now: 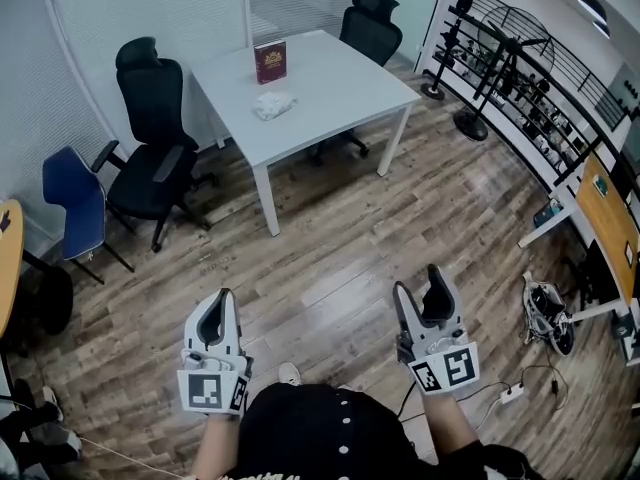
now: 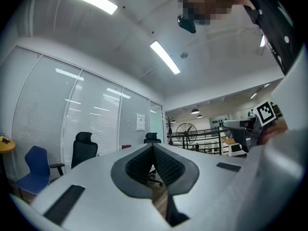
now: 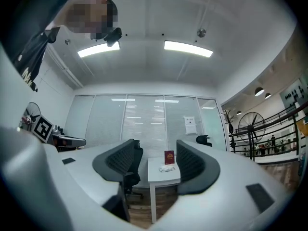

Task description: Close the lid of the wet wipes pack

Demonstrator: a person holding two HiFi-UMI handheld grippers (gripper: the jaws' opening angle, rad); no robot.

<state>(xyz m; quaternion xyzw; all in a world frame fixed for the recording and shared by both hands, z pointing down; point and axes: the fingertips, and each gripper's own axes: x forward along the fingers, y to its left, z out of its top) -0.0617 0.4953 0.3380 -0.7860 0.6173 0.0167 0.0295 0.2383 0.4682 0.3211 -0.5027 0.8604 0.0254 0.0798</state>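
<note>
- Nearest, at the lower edge: dark shirt (image 1: 320,433) and forearms, cut off by the frame.
- Left gripper (image 1: 221,298): clenched tip to tip, holding nothing.
- Right gripper (image 1: 419,280): released, jaws wide, nothing between them.
- Beyond, across the wooden floor (image 1: 340,258): white table (image 1: 340,93).
- On it, well apart from both grippers: wet wipes pack (image 1: 272,105), just before an upright red box (image 1: 270,62); lid too small to make out.
- Farthest: black chair (image 1: 372,26), partly hidden behind the table.
</note>
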